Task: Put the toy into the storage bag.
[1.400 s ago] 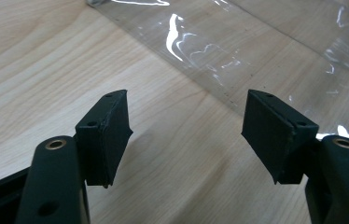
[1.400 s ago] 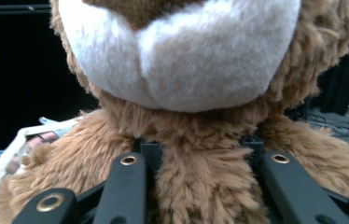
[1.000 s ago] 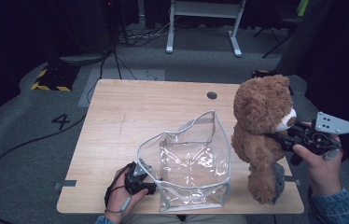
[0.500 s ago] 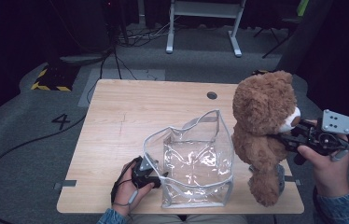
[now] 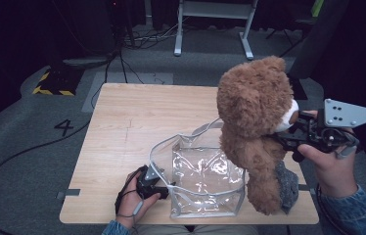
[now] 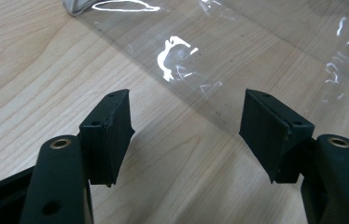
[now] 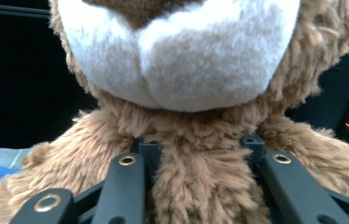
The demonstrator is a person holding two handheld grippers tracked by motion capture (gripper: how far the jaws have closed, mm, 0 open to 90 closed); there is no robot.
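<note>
The far half and left side of the light wooden desk lie bare, giving open passage there. Near the front edge, the clear plastic zip bag stands open-topped. The large brown plush teddy bear hangs just beside its right wall, crowding that side. The left hand-held gripper blocks the bag's left flank, touching or almost touching it.

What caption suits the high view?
Right gripper lifts a brown teddy bear beside a clear plastic bag on a wooden table.
</note>
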